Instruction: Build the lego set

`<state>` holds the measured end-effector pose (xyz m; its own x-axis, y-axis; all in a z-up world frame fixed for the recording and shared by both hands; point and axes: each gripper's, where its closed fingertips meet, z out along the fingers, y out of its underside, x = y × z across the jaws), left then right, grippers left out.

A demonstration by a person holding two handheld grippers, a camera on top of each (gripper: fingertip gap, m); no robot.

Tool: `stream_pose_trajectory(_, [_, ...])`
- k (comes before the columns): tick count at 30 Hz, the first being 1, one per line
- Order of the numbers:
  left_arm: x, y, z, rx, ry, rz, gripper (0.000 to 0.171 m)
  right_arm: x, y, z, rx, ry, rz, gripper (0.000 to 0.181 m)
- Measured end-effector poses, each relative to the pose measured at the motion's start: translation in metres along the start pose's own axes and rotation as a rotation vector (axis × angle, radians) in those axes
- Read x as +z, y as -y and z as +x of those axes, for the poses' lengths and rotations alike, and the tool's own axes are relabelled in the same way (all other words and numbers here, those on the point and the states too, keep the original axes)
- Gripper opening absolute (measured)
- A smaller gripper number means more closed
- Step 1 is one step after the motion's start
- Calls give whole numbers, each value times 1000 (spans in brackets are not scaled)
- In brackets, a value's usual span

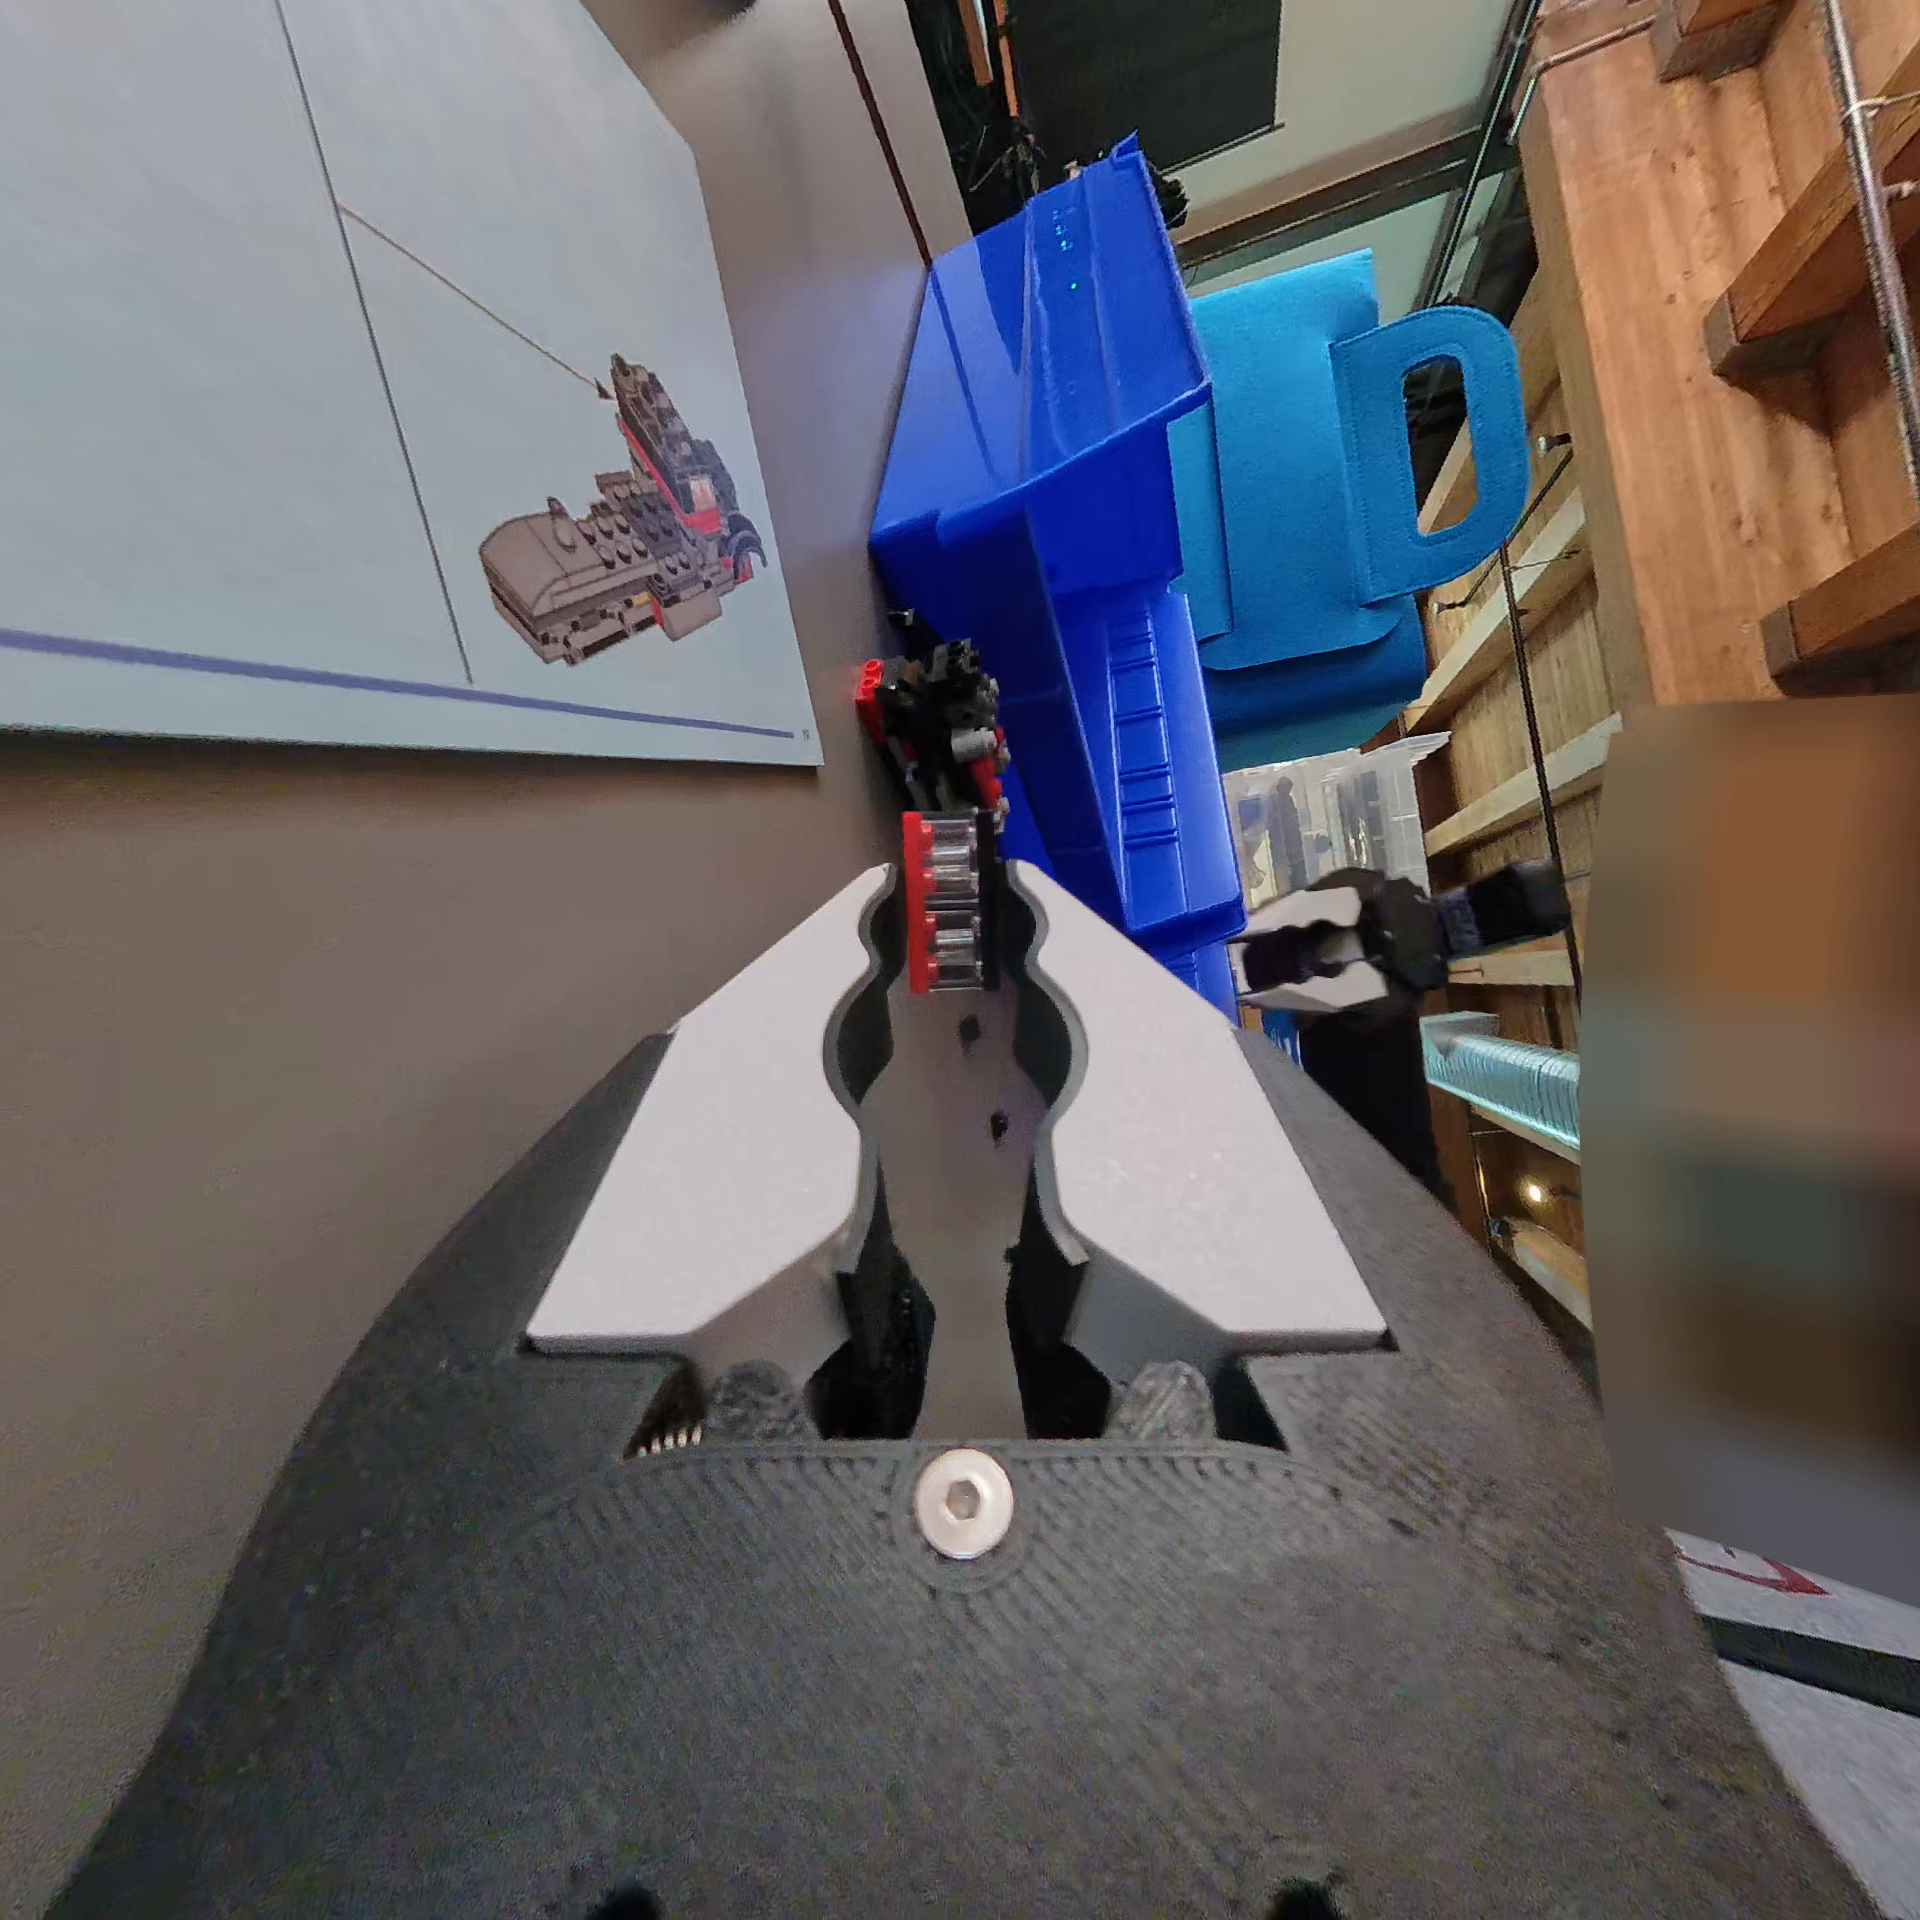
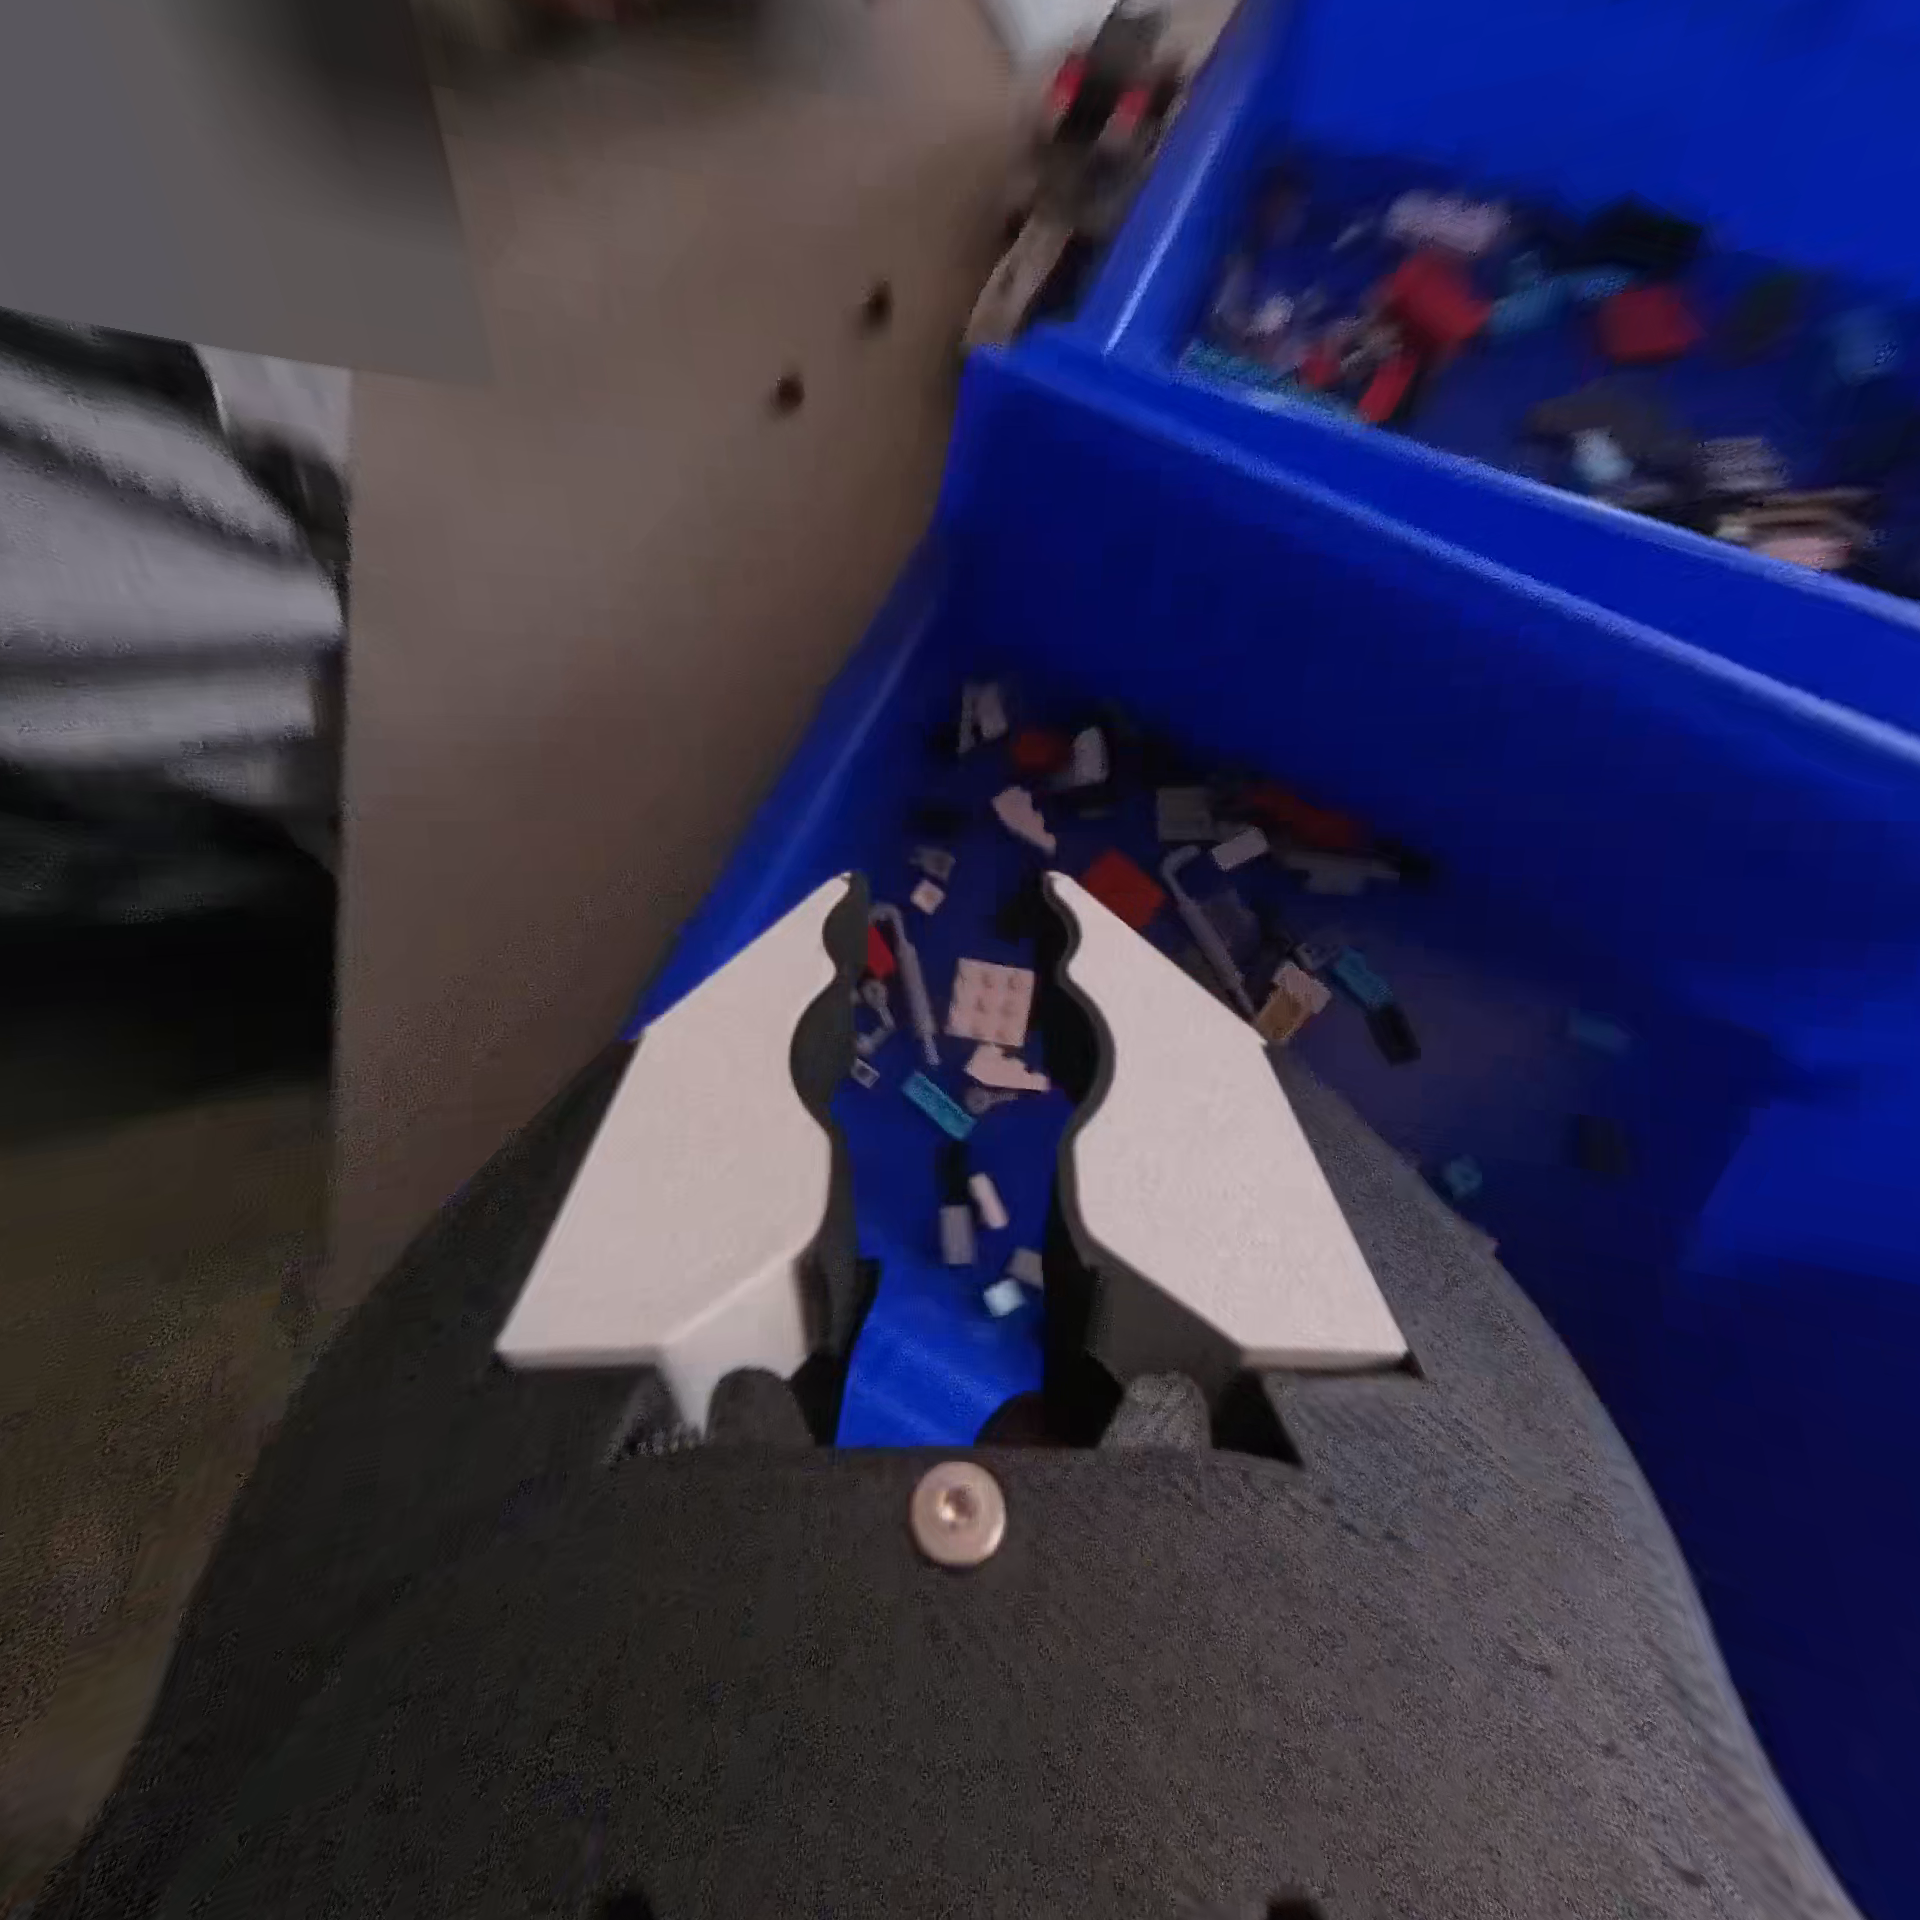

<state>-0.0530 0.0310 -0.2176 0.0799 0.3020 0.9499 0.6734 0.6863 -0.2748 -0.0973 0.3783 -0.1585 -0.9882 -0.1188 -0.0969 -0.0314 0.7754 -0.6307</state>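
Here, the left gripper point(image 1: 951, 904) has its fingers clamped on the near end of a partly built lego model point(image 1: 951, 821), a strip of red and clear bricks with a black and red body reaching out beyond the tips. The model appears to rest on the grey counter point(image 1: 312, 1039), touching or just short of a blue bin point(image 1: 1049, 520) on the outer side of the right finger.

The right gripper point(image 2: 951, 883) hangs over a second blue bin point(image 2: 1351, 644), fingers apart and holding nothing. Between them, on the bin floor, lies a pale studded plate point(image 2: 992, 1000); small grey, teal and red pieces are scattered around it. The view is blurred, so finer shapes are hard to tell.

To pick well, I judge the right fingers should come straight down on one chosen piece, closing across its short sides so neighbours are not scooped up. The left grip should stay firm and level, giving a steady base to press onto.

An open instruction sheet point(image 1: 364, 364) lies beyond the left finger. Past the bins sit a lighter blue felt bag point(image 1: 1309, 468), then wooden shelving point(image 1: 1662, 416).
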Motion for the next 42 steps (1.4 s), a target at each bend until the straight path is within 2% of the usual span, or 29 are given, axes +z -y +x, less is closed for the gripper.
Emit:
stream_pose_trajectory(3, [-3, 3, 2, 1, -13, 24, 17, 42, -16, 2, -167, 132, -148, 31])
stream_pose_trajectory(6, [-5, 6, 3, -5, -23, 43, 17, 69, -17, -7, -266, 228, -180, 30])
stream_pose_trajectory(8, [-6, 7, 3, -12, -28, 46, 17, 79, -10, -11, -297, 262, -148, 29])
stream_pose_trajectory(16, [-4, 6, 1, -57, -45, 22, 17, 100, -22, -12, -305, 297, -185, 23])
stream_pose_trajectory(25, [-4, 6, 1, -56, -47, 24, 17, 104, -24, -7, -318, 251, -192, 13])
stream_pose_trajectory(30, [-4, 5, 2, -40, -45, 24, 17, 91, -18, 4, -291, 147, -194, 12])
stream_pose_trajectory(35, [-7, 7, 5, -39, -64, 36, 17, 35, 19, 8, -158, -98, -22, 11])
stream_pose_trajectory(38, [-6, 5, 6, -32, -69, 27, 17, 15, 44, -15, -28, -201, 124, 11])
stream_pose_trajectory(42, [-4, 3, 8, -27, -76, 7, 17, 26, 63, -56, 68, -303, 233, 11])
